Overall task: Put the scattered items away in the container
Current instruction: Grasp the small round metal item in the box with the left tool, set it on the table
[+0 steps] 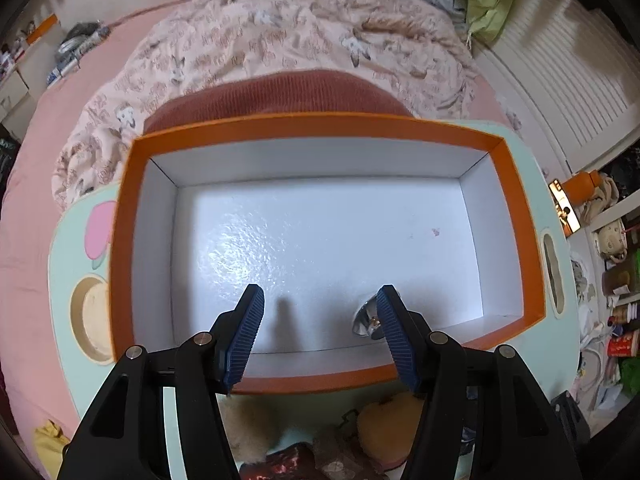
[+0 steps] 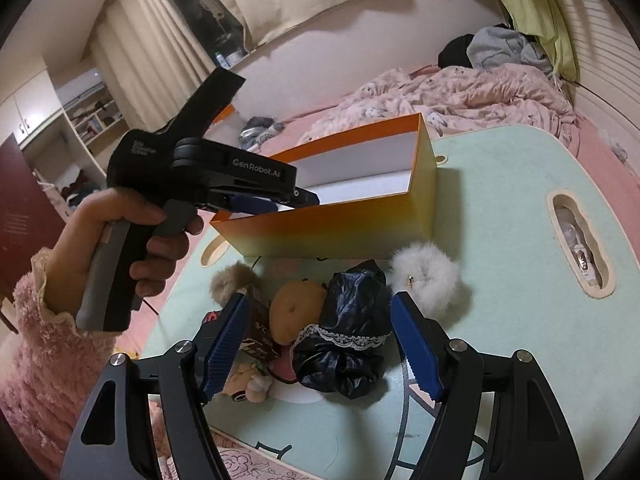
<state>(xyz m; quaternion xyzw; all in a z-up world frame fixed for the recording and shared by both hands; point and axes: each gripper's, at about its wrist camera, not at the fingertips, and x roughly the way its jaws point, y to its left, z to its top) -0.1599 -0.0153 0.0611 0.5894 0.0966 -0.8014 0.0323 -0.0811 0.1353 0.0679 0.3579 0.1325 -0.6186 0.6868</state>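
Bedroom, rumpled pink floral quilt [image 1: 280,32] on the bed beyond a mint-green rounded desk [image 2: 500,208] that carries everything

Left tongs [image 1: 320,322] released, pads wide apart, hanging inside the orange-rimmed rectangular cardboard box with white lining [image 1: 320,126], nothing between them; small shiny silver trinket [image 1: 365,320] lies on the box floor touching the inner side of the right-hand pad, looks already dropped off. Rest of the box floor bare

Right tongs [image 2: 320,344] also released, hovering over the pile just in front of the box: dark navy satin scrunchie with white lace trim [image 2: 344,344] sits between the pads, tan round plush toy [image 2: 296,308] just left of it, brown printed packet [image 2: 260,336] against the left pad, white fluffy pompom [image 2: 426,276] ahead of the right pad, beige fluffy pompom [image 2: 234,282] ahead-left

Step in hand, by my read: right side picks the scrunchie. Do it well: lower until pads straddle its bulk, close on the thick fold not the lace, keep the left pad clear of packet and plush so only one item lifts. Left should back out of the box first to free the drop zone
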